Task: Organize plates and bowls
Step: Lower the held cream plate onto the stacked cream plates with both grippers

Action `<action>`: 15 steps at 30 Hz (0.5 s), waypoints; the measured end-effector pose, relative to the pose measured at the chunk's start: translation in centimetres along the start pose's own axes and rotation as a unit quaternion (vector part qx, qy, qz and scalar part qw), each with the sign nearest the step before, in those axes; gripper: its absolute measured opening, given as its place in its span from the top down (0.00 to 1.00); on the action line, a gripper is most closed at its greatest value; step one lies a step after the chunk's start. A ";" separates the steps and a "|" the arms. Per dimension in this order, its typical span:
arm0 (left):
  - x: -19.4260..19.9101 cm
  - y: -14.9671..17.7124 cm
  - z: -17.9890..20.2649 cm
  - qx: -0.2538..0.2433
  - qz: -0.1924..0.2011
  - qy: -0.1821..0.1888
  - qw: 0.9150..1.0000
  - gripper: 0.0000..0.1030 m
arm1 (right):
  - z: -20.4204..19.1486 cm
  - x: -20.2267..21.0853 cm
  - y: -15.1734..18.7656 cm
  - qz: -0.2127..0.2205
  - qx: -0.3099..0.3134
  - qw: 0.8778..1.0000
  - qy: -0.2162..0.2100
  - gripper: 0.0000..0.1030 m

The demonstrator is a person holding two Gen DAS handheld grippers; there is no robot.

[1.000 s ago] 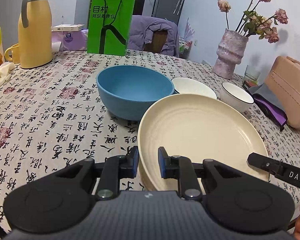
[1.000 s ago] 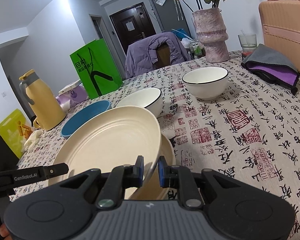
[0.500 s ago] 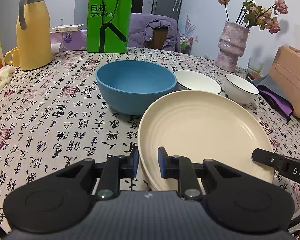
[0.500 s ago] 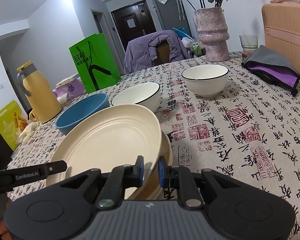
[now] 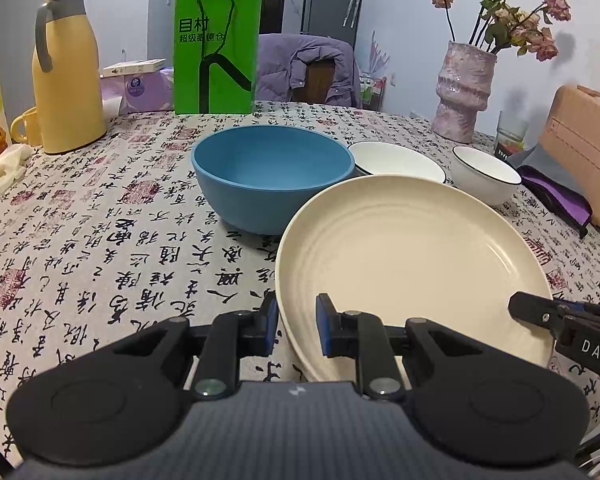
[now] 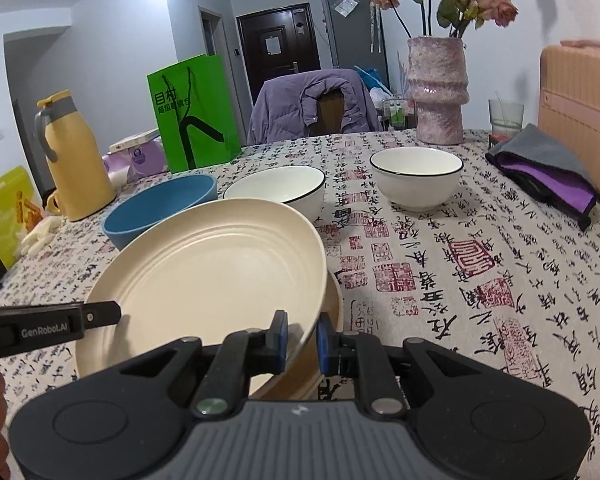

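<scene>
We have the cream plate [image 5: 412, 264] pinched by both grippers at once; left gripper [image 5: 296, 330] is nearly closed on the near-left rim, right gripper [image 6: 302, 338] nearly closed on the near-right rim, rim edge visibly between the blue pads in both wrist views; plate is raised and tilted, its far edge higher than the near one, sitting over a second cream plate [image 6: 332, 320] that lies on the bench [image 6: 480, 272] just below it.

Step in hand, as we judge it: seat the top plate on the lower one to make a stack; the tilt needs levelling first, so we would roll both wrists together, not one alone, or the rim twists out of a pad.

Lower both sides evenly; centre over the lower plate before contact, since it shows only as a sliver on the right and offset is hard to judge from here.

Keep clear of the blue bowl [image 5: 272, 176] just beyond the plate's far-left edge and the white bowl [image 6: 280, 192] close behind the far edge; the other white bowl [image 6: 418, 176] stands well apart to the right, no risk there.

Release only once the plate rests flat; open one gripper, check it does not rock, then the other; pull back along the fingers' line so the pads do not drag the rim.

Grip is thin, on the edge only; smooth glaze could slip if we jerk.
</scene>
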State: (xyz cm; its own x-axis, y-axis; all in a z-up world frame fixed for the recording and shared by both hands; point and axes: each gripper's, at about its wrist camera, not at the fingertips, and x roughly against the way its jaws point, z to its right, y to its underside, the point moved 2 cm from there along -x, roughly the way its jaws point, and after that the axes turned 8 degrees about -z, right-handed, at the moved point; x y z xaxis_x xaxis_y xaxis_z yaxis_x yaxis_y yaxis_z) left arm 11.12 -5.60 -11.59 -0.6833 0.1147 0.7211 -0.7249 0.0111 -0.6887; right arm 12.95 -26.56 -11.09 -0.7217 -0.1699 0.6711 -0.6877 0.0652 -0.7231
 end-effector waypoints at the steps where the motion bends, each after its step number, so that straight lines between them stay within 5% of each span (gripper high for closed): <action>1: 0.0 0.0 0.0 -0.001 0.000 -0.001 1.000 0.80 | -0.1 0.0 0.0 0.001 0.003 1.000 0.002 0.86; 15: -0.2 0.3 0.8 -0.025 -0.009 -0.021 0.999 0.81 | -0.9 0.4 0.1 0.001 0.040 0.999 0.030 0.84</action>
State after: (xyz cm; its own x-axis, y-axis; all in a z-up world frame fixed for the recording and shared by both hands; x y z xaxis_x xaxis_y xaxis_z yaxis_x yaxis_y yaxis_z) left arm 10.97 -6.40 -11.85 -0.6743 0.0722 0.7349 -0.7324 0.0624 -0.6780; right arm 12.57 -25.68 -10.75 -0.7279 -0.1099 0.6769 -0.6797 -0.0146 -0.7333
